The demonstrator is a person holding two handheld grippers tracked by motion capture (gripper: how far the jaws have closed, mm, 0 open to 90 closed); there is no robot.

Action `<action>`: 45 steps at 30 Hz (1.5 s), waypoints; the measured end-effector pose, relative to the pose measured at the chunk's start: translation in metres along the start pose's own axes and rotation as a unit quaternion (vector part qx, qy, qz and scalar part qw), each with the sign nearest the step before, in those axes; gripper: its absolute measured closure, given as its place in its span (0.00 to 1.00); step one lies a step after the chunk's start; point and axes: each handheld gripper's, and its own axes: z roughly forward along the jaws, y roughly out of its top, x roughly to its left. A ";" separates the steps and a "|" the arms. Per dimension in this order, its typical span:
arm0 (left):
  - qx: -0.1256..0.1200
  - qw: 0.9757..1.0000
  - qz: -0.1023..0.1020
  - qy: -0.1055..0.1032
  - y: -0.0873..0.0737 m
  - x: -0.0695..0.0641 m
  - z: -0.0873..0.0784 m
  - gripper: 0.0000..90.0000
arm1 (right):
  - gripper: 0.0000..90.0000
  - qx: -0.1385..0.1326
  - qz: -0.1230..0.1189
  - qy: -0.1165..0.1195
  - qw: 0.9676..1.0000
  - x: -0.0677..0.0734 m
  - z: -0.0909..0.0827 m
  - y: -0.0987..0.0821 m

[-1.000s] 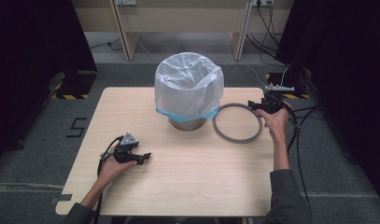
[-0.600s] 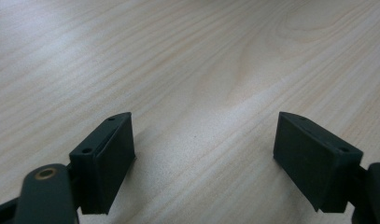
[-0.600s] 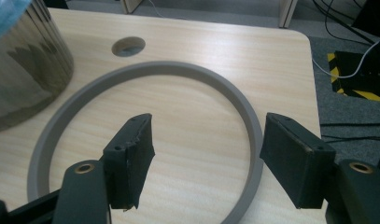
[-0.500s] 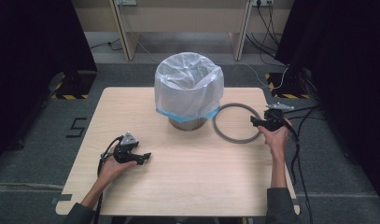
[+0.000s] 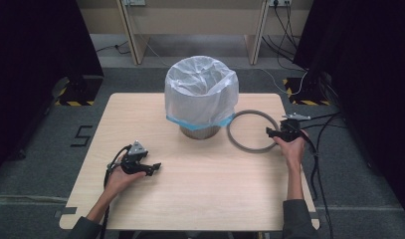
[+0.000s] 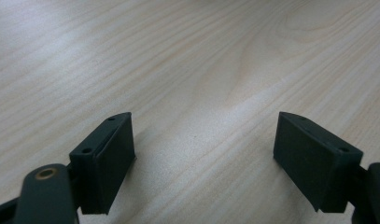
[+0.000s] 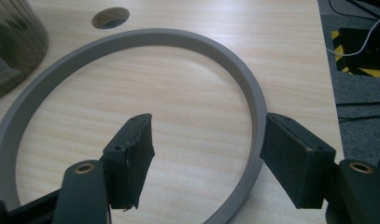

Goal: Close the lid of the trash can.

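A grey ring (image 5: 250, 151) lies flat on the wooden table (image 5: 205, 199), just right of a bin lined with a clear plastic bag (image 5: 200, 94). My right gripper (image 5: 270, 132) is low at the ring's right side and open. In the right gripper view the ring (image 7: 178, 39) passes between the jaws of my right gripper (image 7: 211, 154): one jaw stands inside the loop and the other outside, close to the rim. My left gripper (image 5: 152, 168) rests on the table at the front left, open. Bare wood shows between the jaws of my left gripper (image 6: 204, 154).
The bin's dark wall (image 7: 15, 42) stands just beyond the ring, and a round cable hole (image 7: 110, 17) is cut in the table behind it. Cables trail off the table's right edge. Dark curtains flank both sides.
My right hand has come down and a little toward the person, bringing its open jaws over the ring's right rim. The ring, the bin and my left gripper have stayed put.
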 end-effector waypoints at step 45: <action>0.001 1.000 0.001 0.000 0.000 0.000 0.000 0.22 | 0.78 0.056 0.049 -0.074 0.994 -0.068 0.020 -0.006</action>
